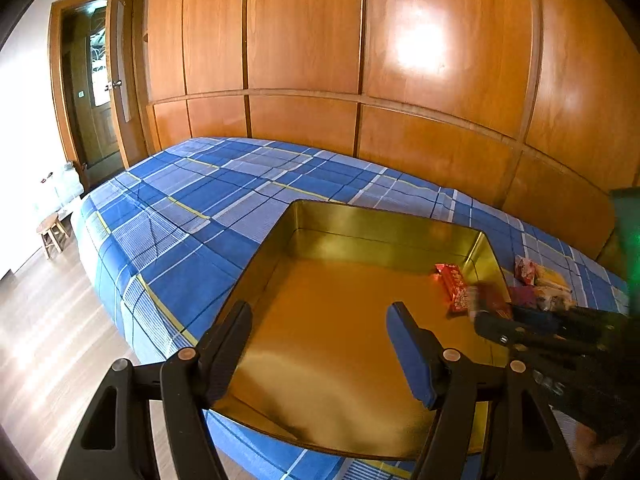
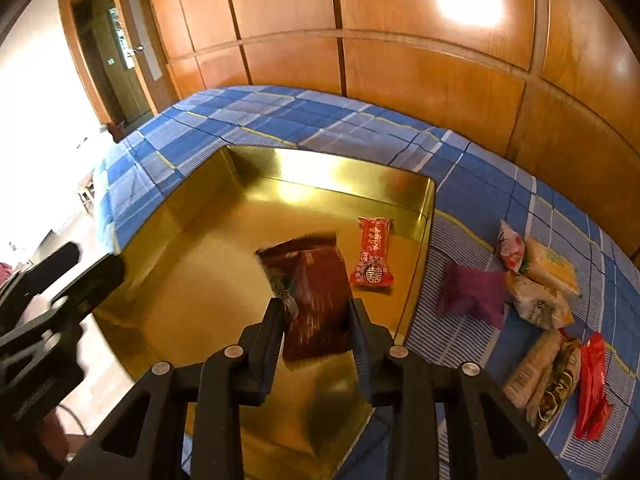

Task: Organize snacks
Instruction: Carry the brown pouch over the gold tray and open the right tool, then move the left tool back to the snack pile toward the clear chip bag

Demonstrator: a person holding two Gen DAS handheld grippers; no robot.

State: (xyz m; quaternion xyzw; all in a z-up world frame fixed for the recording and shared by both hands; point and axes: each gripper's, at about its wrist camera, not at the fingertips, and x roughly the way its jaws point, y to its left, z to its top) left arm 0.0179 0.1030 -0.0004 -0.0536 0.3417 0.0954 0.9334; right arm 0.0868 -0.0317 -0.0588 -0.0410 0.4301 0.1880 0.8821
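A gold tin tray (image 1: 304, 216) (image 2: 424, 216) lies on the blue plaid bed. A red wrapped candy (image 1: 454, 286) (image 2: 372, 254) lies inside it near the right wall. My right gripper (image 2: 316, 308) is shut on a dark red snack packet (image 2: 316, 300) and holds it over the tray floor; the packet looks blurred. It also shows in the left wrist view (image 1: 490, 300) at the tray's right side. My left gripper (image 1: 320, 312) is open and empty above the tray's near left part.
Several loose snacks lie on the bedspread right of the tray: a purple packet (image 2: 472, 292), yellow and pale packets (image 2: 548, 268), a red wrapper (image 2: 594, 384). A wooden wardrobe wall (image 1: 360, 40) stands behind the bed. A stool (image 1: 50, 232) and floor are at left.
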